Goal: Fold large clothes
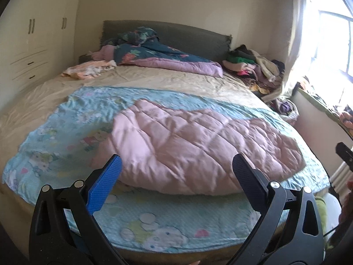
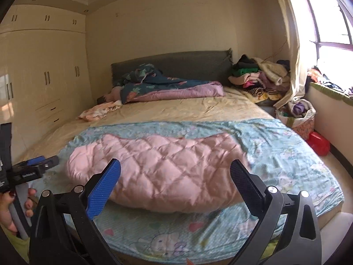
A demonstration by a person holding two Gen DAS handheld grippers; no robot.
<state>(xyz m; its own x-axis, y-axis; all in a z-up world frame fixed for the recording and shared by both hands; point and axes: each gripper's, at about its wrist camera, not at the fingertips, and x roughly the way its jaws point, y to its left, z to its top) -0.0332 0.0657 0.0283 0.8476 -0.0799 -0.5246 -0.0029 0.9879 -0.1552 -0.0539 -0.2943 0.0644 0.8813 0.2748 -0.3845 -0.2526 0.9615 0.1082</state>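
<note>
Nearest the cameras, the left gripper (image 1: pixel 176 165) and the right gripper (image 2: pixel 175 170) both hover above the foot of the bed with their 2 fingers spread wide apart, 1 blue and 1 black on each, holding nothing. In the right wrist view, a hand (image 2: pixel 10 209) grips the handle of the left tool at the left edge.

Just beyond the fingertips lies the pink quilted padded garment (image 1: pixel 198 145), folded into a long puffy bundle that runs crosswise over a light blue cartoon-print sheet (image 1: pixel 55 132). The bundle rests near the foot edge, between the 2 spread finger pairs in each view, touching neither gripper.

Farther back, the beige wrinkled bedsheet (image 2: pixel 176 110) is bare in the middle. A small peach patterned cloth (image 2: pixel 99 111) lies near the left side. At the head, a dark blue floral and lilac comforter (image 1: pixel 158 55) is heaped against the grey padded headboard (image 2: pixel 187 65). A pile of mixed clothes (image 2: pixel 258 77) sits in the far right corner beside the cream curtain (image 2: pixel 291 44).
</note>
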